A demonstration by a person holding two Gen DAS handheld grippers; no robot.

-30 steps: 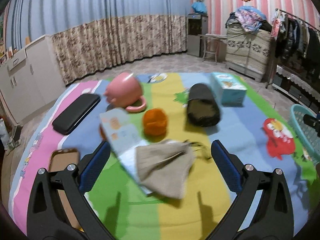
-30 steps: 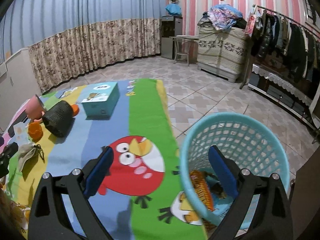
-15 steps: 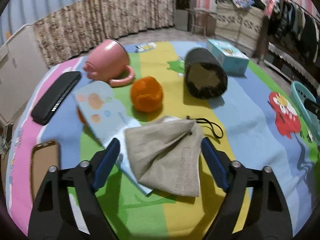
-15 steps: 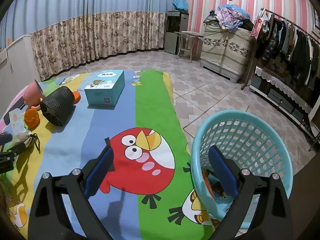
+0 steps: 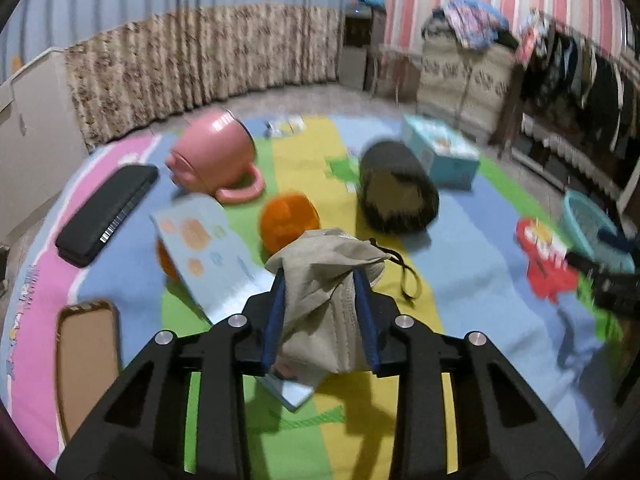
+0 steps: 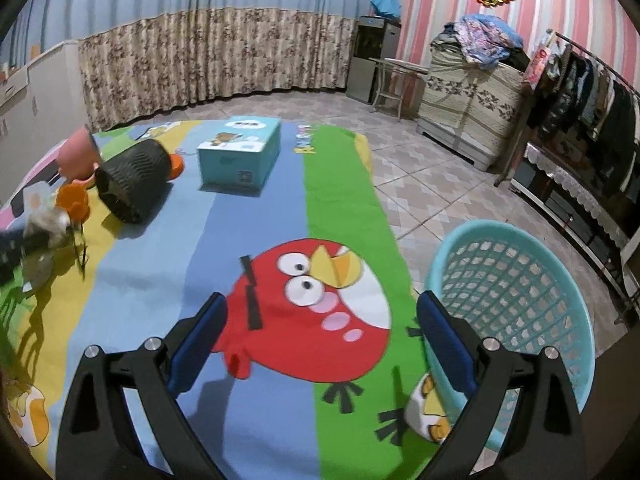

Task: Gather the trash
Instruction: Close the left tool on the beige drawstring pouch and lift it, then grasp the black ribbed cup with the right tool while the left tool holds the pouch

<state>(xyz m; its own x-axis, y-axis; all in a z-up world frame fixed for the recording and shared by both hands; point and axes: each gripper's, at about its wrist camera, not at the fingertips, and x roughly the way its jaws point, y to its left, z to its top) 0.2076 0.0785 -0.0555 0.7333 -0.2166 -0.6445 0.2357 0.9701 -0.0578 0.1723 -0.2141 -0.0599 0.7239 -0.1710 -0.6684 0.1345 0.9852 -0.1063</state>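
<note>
While the left claw (image 5: 320, 316) has just been closing, its pads now pinch the beige face mask (image 5: 326, 280), bunched near the middle of the cartoon-print counter (image 5: 472, 240); it looks light, soft and floppy, so a mid-fabric grip should hold, though the black ear loop (image 5: 404, 276) may snag. Right claw (image 6: 320, 340) gapes with nothing in it above the counter's edge beside the teal basket (image 6: 516, 280) on the tiled floor (image 6: 432, 184).

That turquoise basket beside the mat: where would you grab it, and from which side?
Take the basket by its top rim, coming from above, one finger inside and one outside. It stands upright and open, and the rim is a thin band that open jaws could straddle, while the round body looks too wide for them. The right gripper, open and empty, is nearest.
</note>
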